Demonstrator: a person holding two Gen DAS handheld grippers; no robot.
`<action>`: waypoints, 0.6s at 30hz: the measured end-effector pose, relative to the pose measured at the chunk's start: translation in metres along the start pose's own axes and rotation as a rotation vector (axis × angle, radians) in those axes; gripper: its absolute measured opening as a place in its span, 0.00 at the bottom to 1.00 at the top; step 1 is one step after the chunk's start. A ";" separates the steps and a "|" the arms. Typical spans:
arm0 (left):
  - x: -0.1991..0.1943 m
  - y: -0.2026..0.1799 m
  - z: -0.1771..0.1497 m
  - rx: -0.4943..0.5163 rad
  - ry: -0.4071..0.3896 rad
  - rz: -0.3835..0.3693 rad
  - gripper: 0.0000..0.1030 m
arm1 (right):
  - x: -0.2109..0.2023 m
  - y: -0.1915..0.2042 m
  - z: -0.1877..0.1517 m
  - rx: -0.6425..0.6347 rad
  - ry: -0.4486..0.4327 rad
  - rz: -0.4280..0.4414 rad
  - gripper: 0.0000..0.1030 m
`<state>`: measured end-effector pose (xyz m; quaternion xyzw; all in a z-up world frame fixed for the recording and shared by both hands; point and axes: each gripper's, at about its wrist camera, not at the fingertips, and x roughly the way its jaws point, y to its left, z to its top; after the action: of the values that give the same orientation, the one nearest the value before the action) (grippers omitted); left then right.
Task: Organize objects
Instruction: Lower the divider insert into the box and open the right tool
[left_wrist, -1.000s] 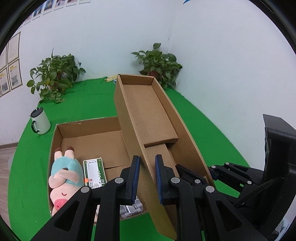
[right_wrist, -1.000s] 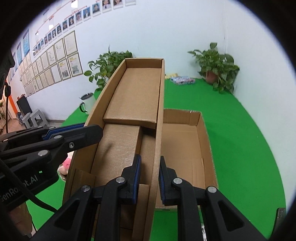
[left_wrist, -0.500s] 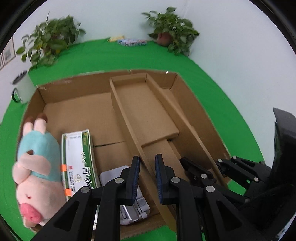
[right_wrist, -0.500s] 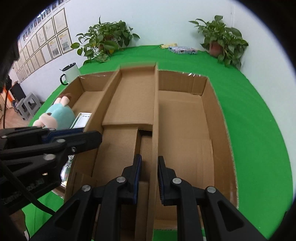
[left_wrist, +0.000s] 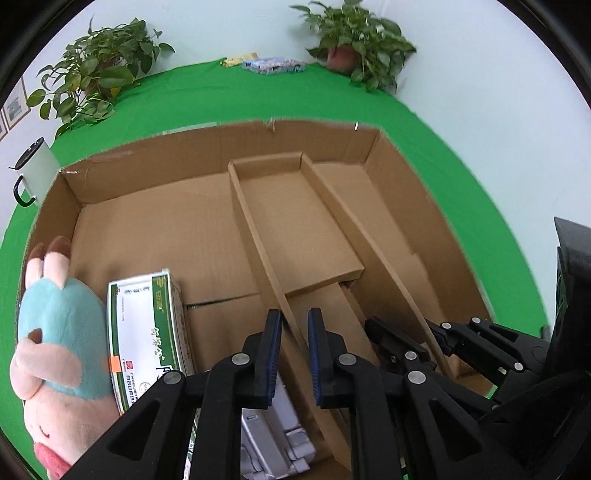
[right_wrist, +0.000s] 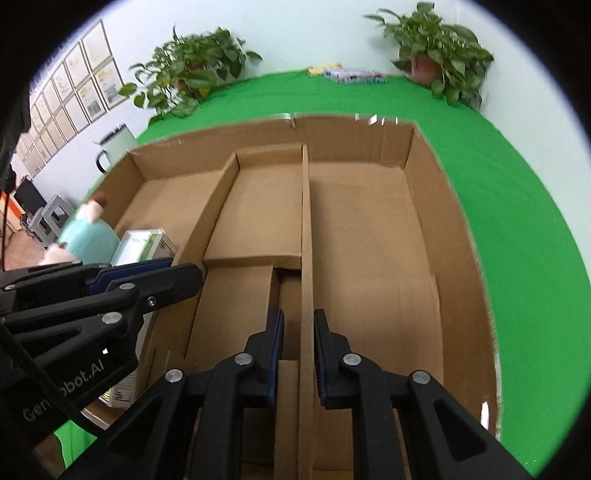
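Note:
A narrow cardboard tray (left_wrist: 295, 218) (right_wrist: 258, 221) lies inside a large open cardboard box (left_wrist: 155, 221) (right_wrist: 369, 236), down its middle. My left gripper (left_wrist: 293, 343) has its jaws on either side of the tray's left wall, slightly parted with a small gap. My right gripper (right_wrist: 298, 343) straddles the tray's right wall the same way. A plush pig (left_wrist: 55, 332), a green-and-white carton (left_wrist: 144, 332) and a silver object (left_wrist: 269, 439) lie in the box's left part.
The box sits on a green cloth (left_wrist: 221, 99). A white mug (left_wrist: 33, 173) stands left of the box. Two potted plants (left_wrist: 96, 70) (left_wrist: 354, 40) and some small packets (left_wrist: 273, 66) are at the back by the wall.
The tray, held tilted above the box a second ago, has come down flat inside it. Both grippers' jaws have parted slightly from the tray walls.

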<state>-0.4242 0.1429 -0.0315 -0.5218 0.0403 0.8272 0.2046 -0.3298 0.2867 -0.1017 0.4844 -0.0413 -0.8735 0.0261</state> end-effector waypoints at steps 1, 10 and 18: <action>0.007 0.000 -0.002 0.007 0.017 0.003 0.10 | 0.005 0.000 -0.003 0.002 0.014 0.004 0.15; 0.017 0.005 -0.017 0.012 0.062 -0.008 0.14 | 0.017 0.006 -0.018 -0.020 0.066 0.004 0.15; 0.006 0.015 -0.028 -0.019 0.055 -0.012 0.24 | 0.022 0.012 -0.024 -0.015 0.096 0.012 0.15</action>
<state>-0.4079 0.1230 -0.0515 -0.5467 0.0348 0.8115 0.2033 -0.3208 0.2717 -0.1317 0.5252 -0.0364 -0.8494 0.0367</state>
